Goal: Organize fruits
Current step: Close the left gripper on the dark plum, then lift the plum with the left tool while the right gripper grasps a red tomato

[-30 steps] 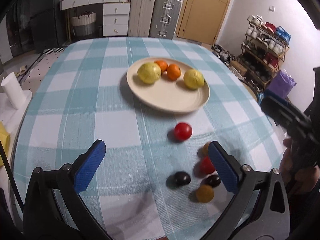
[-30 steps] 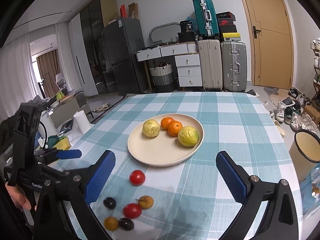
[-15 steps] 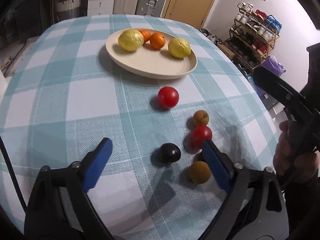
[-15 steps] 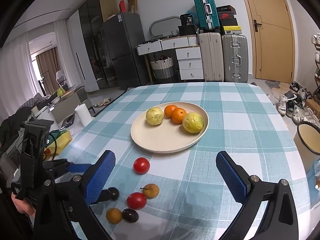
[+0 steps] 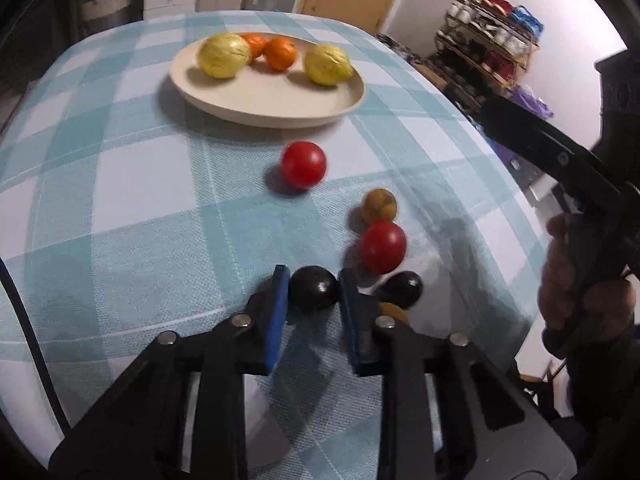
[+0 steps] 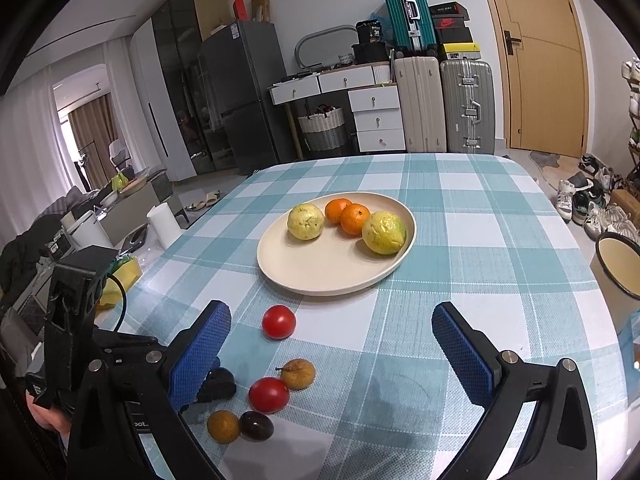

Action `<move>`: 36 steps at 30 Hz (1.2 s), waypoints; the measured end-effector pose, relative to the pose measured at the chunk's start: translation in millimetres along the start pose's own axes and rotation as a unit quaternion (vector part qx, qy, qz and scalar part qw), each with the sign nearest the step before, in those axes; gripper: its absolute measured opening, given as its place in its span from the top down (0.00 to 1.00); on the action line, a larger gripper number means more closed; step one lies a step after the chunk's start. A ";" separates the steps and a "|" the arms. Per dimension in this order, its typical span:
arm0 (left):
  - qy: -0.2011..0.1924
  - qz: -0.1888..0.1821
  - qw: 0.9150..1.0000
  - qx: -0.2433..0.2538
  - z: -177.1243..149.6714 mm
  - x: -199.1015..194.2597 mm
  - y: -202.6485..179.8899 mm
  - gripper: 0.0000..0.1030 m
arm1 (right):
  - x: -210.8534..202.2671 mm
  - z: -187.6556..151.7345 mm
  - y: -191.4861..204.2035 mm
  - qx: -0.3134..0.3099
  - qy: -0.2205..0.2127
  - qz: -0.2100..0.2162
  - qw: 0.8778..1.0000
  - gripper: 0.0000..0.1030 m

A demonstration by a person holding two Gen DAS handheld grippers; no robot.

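Gripping a dark, glossy round plum on the checked surface, the left claw has just closed, its blue pads pressing the fruit from both sides.

The right claw hangs released over the cloth, its jaws spread wide with nothing between them. Just right of the held plum lie a second dark plum and, partly hidden behind the claw, a small brownish-orange fruit. Beyond them sit a red tomato touching another brownish fruit, and a second red tomato nearer the round cream plate. The plate holds four fruits: two yellow-green guavas and two oranges.
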State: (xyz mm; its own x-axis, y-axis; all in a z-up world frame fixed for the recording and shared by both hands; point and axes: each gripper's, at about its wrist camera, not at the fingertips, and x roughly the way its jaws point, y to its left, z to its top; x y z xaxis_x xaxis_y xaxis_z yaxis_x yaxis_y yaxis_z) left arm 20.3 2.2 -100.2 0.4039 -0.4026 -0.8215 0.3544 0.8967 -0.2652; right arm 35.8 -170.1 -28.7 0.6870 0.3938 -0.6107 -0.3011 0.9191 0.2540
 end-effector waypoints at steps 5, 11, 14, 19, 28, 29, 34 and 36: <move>-0.004 -0.002 1.000 -0.006 1.0 -0.1 1.6 0.79 | -0.6 -3.3 0.1 0.002 0.003 0.004 1.000 0.00; -0.025 0.008 0.999 -0.028 3.3 -11.0 13.5 0.79 | -7.0 -10.5 1.8 0.000 0.003 0.022 1.000 0.00; -0.039 0.010 0.999 -0.036 6.2 -19.9 19.5 0.79 | -6.3 -15.8 3.5 0.000 0.012 0.032 0.999 0.00; -0.054 0.014 0.997 -0.054 7.9 -31.9 30.3 0.79 | -0.6 -25.5 6.3 0.013 0.035 0.052 0.998 0.00; -0.062 0.019 0.995 -0.076 4.7 -39.0 46.8 0.79 | 21.0 -45.2 19.4 0.035 0.089 0.073 0.993 0.01; -0.061 0.018 0.995 -0.079 4.2 -38.5 48.6 0.79 | 22.1 -46.0 21.9 0.030 0.090 0.072 0.993 0.01; -0.063 0.017 0.994 -0.088 1.0 -39.2 54.4 0.79 | 29.8 -47.2 27.2 0.026 0.101 0.073 0.992 0.02; -0.064 0.015 0.994 -0.087 0.3 -40.7 55.7 0.79 | 33.3 -47.8 27.4 0.028 0.107 0.075 0.991 0.03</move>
State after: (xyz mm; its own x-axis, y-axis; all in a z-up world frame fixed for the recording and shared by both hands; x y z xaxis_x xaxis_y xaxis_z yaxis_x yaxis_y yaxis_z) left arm 23.9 68.5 -81.4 0.5199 -0.3855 -0.7623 0.1931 0.9223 -0.3348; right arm 18.8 -132.2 -77.9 0.4796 0.5198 -0.7070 -0.3467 0.8524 0.3915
